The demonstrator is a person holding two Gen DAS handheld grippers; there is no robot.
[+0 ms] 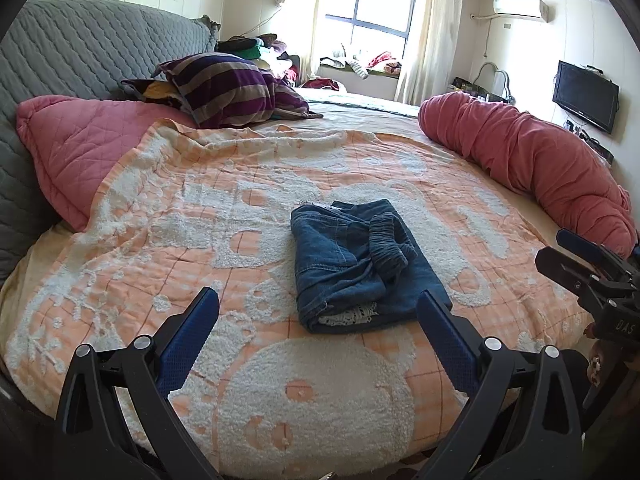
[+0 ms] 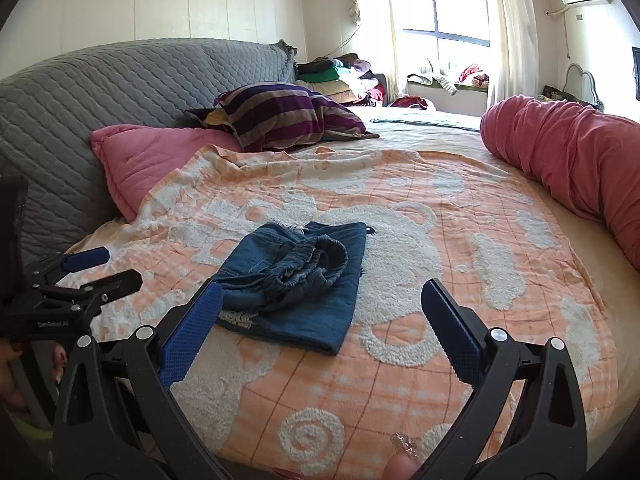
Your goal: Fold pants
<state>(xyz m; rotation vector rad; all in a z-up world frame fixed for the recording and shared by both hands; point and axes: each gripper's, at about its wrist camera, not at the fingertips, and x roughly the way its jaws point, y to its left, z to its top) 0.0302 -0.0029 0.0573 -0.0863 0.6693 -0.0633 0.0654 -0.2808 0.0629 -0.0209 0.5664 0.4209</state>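
A wide bed fills both views, covered by an orange and white checked blanket with fluffy white bear shapes (image 1: 224,208), spread flat so it serves as the working surface. Behind it stands a grey quilted headboard cover (image 1: 80,52). A long coral-red rolled bolster (image 1: 532,160) lies along the far right edge of the bed, well apart from the work. A pink quilted pillow (image 1: 80,148) leans against the headboard at the left, its lower edge tucked under the blanket. Beside it rests a purple and beige striped cushion (image 1: 228,88).

Near the middle of the blanket lies a small pair of blue denim pants with an elastic waistband (image 1: 356,264), already folded into a compact rectangle, with the gathered waistband on top and a bit of white lace showing at the near edge. The fold looks finished, or very nearly so.

The left gripper (image 1: 318,310), black with blue padded fingers, hovers just in front of the pants, spread wide and holding nothing. The right gripper (image 2: 322,300) is likewise released and empty, poised near the folded bundle's near edge. Both appear drawn clear of the cloth so the fold stays undisturbed.
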